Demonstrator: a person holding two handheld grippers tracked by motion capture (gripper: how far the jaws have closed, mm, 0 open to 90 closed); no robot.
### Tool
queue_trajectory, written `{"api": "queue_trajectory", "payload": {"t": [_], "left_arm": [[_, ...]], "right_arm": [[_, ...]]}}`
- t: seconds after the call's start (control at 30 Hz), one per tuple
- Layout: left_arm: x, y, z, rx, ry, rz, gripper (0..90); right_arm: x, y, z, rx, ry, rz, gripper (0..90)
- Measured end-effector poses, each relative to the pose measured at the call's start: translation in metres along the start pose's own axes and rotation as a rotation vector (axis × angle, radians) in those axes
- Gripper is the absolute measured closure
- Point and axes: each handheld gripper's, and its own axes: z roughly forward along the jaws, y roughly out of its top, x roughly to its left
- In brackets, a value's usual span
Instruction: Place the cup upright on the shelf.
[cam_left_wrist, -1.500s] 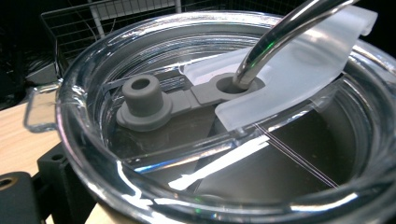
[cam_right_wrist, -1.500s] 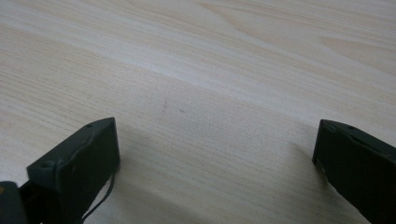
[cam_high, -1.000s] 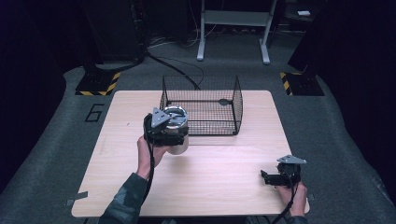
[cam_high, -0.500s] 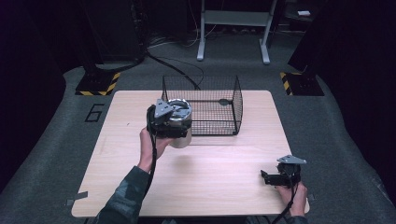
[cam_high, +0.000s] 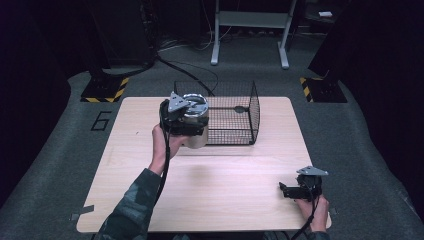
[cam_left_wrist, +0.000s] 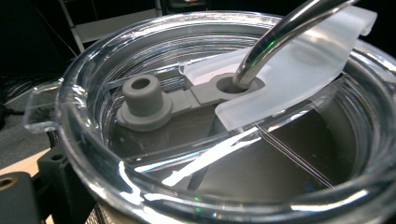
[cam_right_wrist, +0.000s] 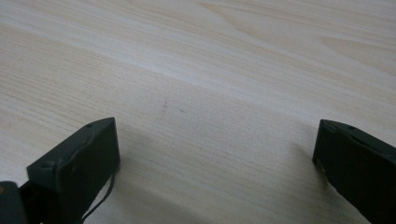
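Tumbler held beside the wire basket
Left tool (cam_high: 186, 122) grips the lidded tumbler (cam_high: 196, 125), metal straw (cam_left_wrist: 280, 35) inside; right tool (cam_high: 292, 191) gapes empty on the desk (cam_high: 240, 185); wire basket (cam_high: 235, 117) holds nothing.

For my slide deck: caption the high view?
Left claw holds a lidded cup beside the wire basket.

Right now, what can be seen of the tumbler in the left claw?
The tumbler is a pale metal cup, upright and raised above the table beside the black wire basket. The left claw grips its side. A clear plastic lid caps it, with a frosted flap, a grey rubber plug standing open, and a bent metal straw through a grey grommet.
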Motion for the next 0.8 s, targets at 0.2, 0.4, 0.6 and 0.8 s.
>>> {"api": "queue_trajectory", "payload": {"t": [0.2, 0.4, 0.6, 0.8], "left_arm": [[0.002, 0.01, 0.006, -0.01, 0.0, -0.003, 4.2], [0.002, 0.023, 0.015, -0.015, 0.004, 0.01, 4.2], [0.004, 0.033, 0.026, -0.012, 0.014, 0.014, 4.2], [0.007, 0.037, 0.037, -0.006, 0.022, 0.002, 4.2]], "right_arm": [[0.0, 0.0, 0.0, 0.0, 0.001, 0.001, 0.2], [0.0, 0.0, 0.0, 0.0, 0.0, 0.0, 0.1], [0.0, 0.0, 0.0, 0.0, 0.001, -0.001, 0.2], [0.0, 0.0, 0.0, 0.0, 0.001, -0.001, 0.2]]}}
